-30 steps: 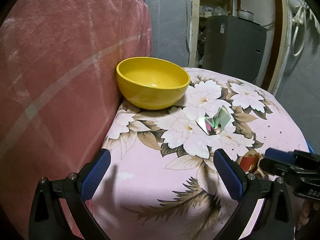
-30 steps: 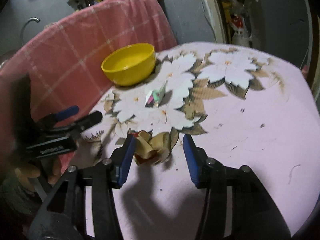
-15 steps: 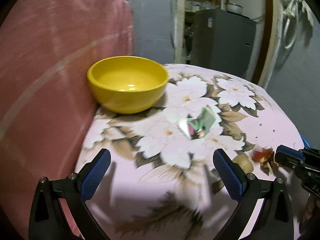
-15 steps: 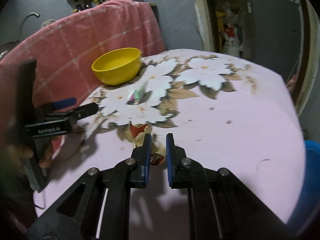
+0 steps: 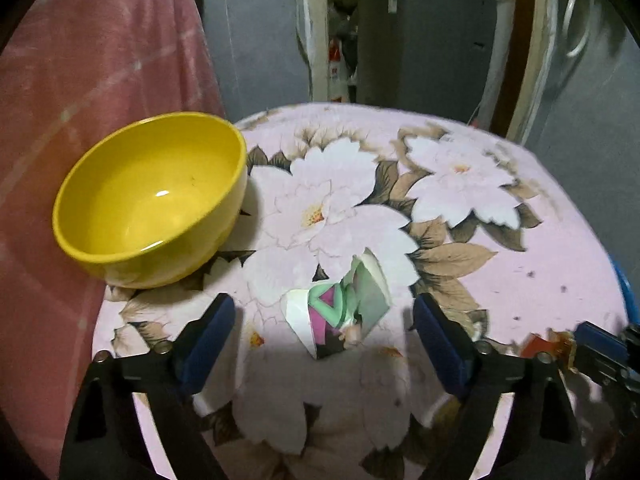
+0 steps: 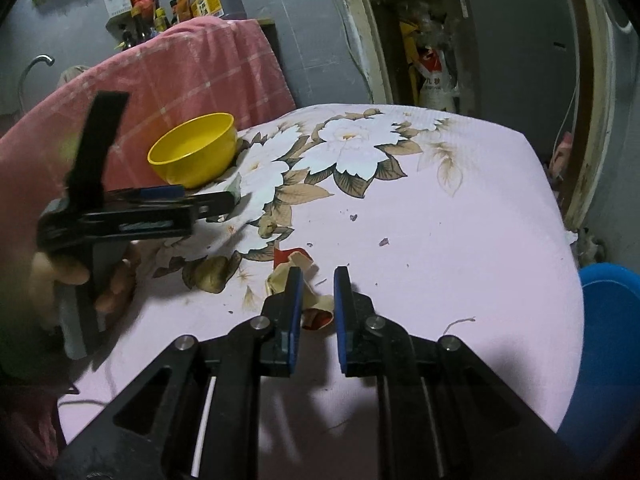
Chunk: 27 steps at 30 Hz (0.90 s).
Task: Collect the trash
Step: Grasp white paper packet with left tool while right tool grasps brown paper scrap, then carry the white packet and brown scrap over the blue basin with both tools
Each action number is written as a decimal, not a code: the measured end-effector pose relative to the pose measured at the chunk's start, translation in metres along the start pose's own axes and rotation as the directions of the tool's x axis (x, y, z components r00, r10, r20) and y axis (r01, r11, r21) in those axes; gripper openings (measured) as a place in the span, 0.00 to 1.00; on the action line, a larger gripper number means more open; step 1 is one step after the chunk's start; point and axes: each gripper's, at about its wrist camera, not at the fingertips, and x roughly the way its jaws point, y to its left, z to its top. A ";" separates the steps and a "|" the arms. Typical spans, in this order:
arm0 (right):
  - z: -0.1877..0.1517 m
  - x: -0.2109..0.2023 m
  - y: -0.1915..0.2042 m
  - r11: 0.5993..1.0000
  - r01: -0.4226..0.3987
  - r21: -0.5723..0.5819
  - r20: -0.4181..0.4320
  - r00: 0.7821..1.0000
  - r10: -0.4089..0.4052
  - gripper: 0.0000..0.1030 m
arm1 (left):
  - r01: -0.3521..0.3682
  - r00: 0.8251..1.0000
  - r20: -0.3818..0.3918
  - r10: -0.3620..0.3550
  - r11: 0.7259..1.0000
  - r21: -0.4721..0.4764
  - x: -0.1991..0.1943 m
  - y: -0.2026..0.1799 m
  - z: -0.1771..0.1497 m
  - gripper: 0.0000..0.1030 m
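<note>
A crumpled green, pink and silver wrapper [image 5: 340,312] lies on the floral pink tablecloth [image 5: 540,256]. My left gripper [image 5: 320,340] is open, its blue pads on either side of the wrapper, close above it. My right gripper [image 6: 318,312] is shut on a crumpled tan and red wrapper [image 6: 298,272], which pokes out past the pads; this wrapper [image 5: 546,346] also shows at the right edge of the left wrist view. A yellow bowl [image 5: 152,196] stands empty at the table's left, beside the pink cloth.
A pink checked cloth [image 6: 168,80] hangs over something along the table's left side. A blue bin [image 6: 608,344] stands off the table's right edge. A grey cabinet [image 5: 424,40] and a doorway are behind. Small crumbs [image 6: 384,242] dot the cloth.
My left gripper moved forward to straddle the green wrapper. My right gripper closed on the tan wrapper and drew it back across the table.
</note>
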 end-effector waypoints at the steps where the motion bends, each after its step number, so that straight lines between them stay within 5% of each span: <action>1: 0.000 0.000 0.000 1.000 -0.004 0.002 -0.001 1.000 0.004 0.37 | -0.010 1.000 -0.015 0.010 1.000 -0.001 0.004 0.000 0.000 0.69; 13: 0.000 0.009 0.010 0.999 -0.043 -0.008 -0.041 0.998 0.043 0.68 | 0.046 0.999 0.003 -0.046 0.998 -0.053 -0.005 0.015 -0.016 0.09; 23: -0.001 0.017 0.032 0.997 -0.030 -0.075 -0.078 0.997 0.024 0.69 | 0.127 0.991 0.070 -0.117 0.980 -0.153 -0.044 0.024 -0.041 0.05; 25: -0.002 0.018 0.035 0.996 -0.011 -0.089 -0.070 0.998 0.005 0.63 | 0.141 0.987 0.097 -0.127 0.978 -0.155 -0.056 0.024 -0.048 0.05; 26: -0.003 0.017 0.035 0.996 -0.007 -0.091 -0.065 0.998 0.001 0.47 | 0.148 0.985 0.114 -0.131 0.977 -0.153 -0.062 0.025 -0.051 0.05; 27: -0.003 0.014 0.035 0.996 -0.010 -0.090 -0.057 0.998 0.005 0.44 | 0.151 0.982 0.133 -0.132 0.977 -0.148 -0.070 0.023 -0.054 0.05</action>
